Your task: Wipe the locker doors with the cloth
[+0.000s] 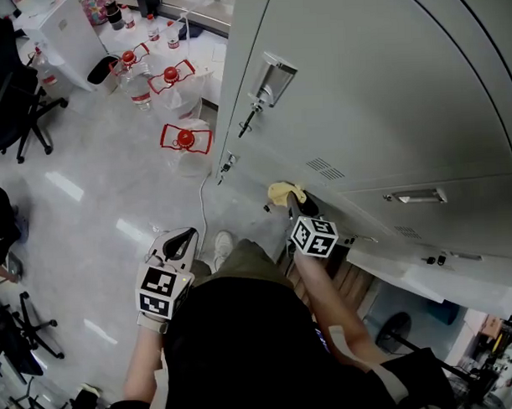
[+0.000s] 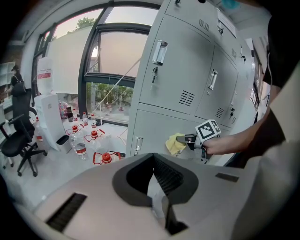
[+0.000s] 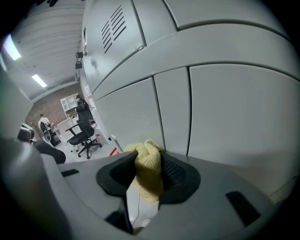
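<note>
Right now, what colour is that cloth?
Pale yellow; the cloth shows best in the right gripper view.

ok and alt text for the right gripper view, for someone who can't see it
The right gripper, seen from just behind its jaws, is shut on a bunched yellow cloth held close to a grey locker door. Vent slots sit higher up the lockers, and an office chair stands far off at left.
</note>
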Available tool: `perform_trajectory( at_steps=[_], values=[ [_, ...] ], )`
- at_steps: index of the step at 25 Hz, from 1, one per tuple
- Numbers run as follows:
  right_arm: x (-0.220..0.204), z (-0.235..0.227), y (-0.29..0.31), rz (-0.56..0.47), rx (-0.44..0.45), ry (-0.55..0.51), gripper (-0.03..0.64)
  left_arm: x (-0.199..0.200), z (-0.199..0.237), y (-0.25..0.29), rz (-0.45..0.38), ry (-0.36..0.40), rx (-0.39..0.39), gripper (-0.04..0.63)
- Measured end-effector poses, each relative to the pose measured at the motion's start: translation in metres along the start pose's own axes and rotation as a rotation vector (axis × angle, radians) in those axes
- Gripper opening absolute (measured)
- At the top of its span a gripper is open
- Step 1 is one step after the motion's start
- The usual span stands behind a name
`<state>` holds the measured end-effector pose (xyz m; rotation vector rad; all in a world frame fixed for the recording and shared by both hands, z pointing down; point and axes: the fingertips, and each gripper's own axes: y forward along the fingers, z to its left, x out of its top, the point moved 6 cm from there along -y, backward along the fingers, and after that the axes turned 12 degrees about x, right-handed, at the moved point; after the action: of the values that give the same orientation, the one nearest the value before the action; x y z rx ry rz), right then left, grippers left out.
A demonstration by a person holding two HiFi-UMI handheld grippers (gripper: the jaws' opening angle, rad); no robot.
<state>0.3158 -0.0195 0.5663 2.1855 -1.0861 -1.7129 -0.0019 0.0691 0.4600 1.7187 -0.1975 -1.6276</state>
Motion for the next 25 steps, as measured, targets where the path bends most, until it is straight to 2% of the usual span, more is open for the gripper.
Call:
perform_trajectory(
  at_steps=[14, 25],
  values=[
    [-0.013, 0.007, 0.033, 0.085, -0.076, -0.025, 0.144, -0.011, 0.051, -0.019, 0.023, -0.027, 0.039, 0.008],
    [-0.002, 0.037, 0.069, 0.121, -0.042, -0.041, 0.144, -0.022, 0.092, -0.036, 0.037, -0.066, 0.091, 0.008]
  ],
)
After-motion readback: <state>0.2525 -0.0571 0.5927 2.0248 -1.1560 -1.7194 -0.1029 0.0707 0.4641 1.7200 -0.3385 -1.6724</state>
